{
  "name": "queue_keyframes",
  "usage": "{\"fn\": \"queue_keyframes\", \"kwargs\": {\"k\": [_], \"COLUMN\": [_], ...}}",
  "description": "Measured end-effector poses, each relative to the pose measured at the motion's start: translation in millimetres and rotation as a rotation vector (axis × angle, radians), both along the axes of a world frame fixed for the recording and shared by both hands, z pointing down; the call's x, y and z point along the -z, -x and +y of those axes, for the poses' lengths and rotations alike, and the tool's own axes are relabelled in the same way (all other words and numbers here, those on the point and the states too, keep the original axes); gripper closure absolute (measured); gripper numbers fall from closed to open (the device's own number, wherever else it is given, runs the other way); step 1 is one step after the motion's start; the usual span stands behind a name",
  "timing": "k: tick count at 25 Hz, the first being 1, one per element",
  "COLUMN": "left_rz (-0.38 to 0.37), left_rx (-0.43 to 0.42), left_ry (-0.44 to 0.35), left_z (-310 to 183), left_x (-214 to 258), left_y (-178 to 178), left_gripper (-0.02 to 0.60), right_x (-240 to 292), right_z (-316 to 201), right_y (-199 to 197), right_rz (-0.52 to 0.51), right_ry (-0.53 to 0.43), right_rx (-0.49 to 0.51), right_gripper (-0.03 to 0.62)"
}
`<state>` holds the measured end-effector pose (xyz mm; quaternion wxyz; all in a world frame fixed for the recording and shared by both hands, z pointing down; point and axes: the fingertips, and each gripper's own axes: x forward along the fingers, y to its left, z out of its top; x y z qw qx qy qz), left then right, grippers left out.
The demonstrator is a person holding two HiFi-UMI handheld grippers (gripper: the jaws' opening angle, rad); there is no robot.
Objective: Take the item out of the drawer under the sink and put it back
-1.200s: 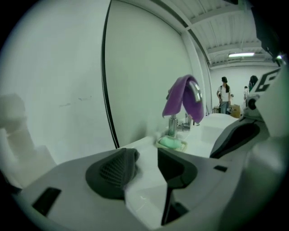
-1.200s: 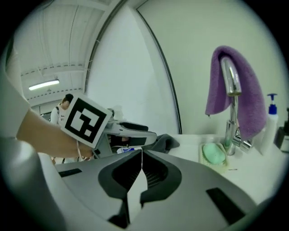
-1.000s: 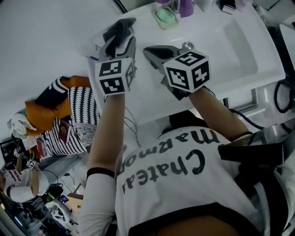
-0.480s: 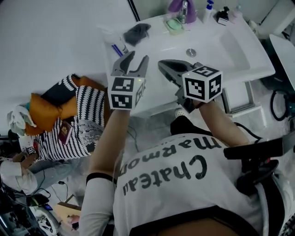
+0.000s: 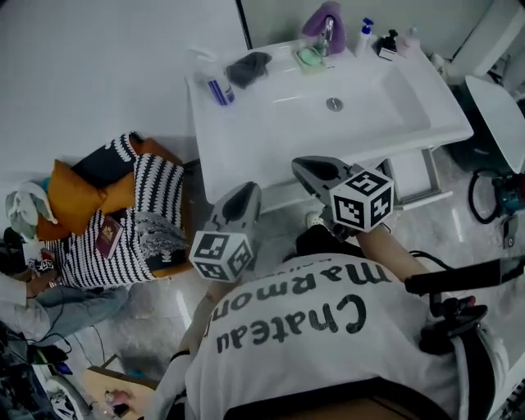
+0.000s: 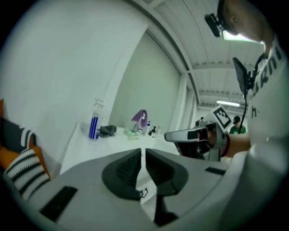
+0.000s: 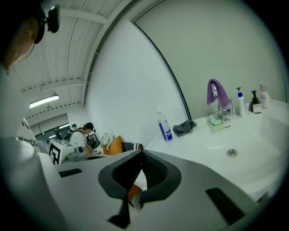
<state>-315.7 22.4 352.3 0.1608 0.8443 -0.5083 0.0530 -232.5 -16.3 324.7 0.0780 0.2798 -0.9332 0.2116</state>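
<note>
The white sink stands at the top of the head view, with the white cabinet front below its near rim. Both grippers hang in front of that rim, apart from it. My left gripper has just been closing; its pads stand almost together with only a thin slit and nothing between them. My right gripper is shut and empty, its pads meeting at the tips. In the left gripper view the right gripper shows at the right. No drawer item shows in either gripper.
On the sink's back edge stand a spray bottle, a dark cloth, a green soap dish, a purple cloth on the tap and small bottles. A chair with striped and orange cushions sits left of the sink.
Both grippers have drawn back from over the sink toward my body. The left gripper's jaws went from wide open to nearly together, with nothing in them.
</note>
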Motion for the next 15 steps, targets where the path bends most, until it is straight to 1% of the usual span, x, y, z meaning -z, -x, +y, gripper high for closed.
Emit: {"fn": "queue_keyframes", "kwargs": {"k": [1,2,6,8,10,13,15], "left_rz": [0.032,0.048,0.040,0.035,0.035,0.049,0.054], "left_rx": [0.016,0.032,0.099,0.110,0.100,0.076,0.068], "left_ry": [0.007,0.010,0.037,0.034,0.022,0.012,0.004], "left_z": [12.5,22.9,41.1,41.3,41.7,42.9,45.1], "left_x": [-4.3,-8.5,-22.0,-19.1,-15.6,-10.2,-4.7], "left_y": [4.2,10.0,35.5,40.5,37.2,22.4,13.8], "left_gripper": [0.548,0.548,0.552,0.552,0.552,0.552,0.552], "right_x": [1.8,3.7,5.2,3.0,-0.3,-1.3,2.4], "right_z": [3.4,5.6,3.0,-0.7,-2.8,-3.8,-2.4], "right_y": [-4.5,-9.9,-35.2,-41.8,-46.5,-57.7,-60.6], "right_rz": [-0.027,-0.049,-0.084,-0.095,-0.088,-0.067,-0.068], "right_ry": [0.017,0.027,0.043,0.058,0.068,0.062,0.056], "right_rx": [-0.009,-0.019,-0.081,-0.101,-0.105,-0.107,-0.092], "right_gripper": [0.583,0.583,0.583,0.583,0.583,0.583,0.583]}}
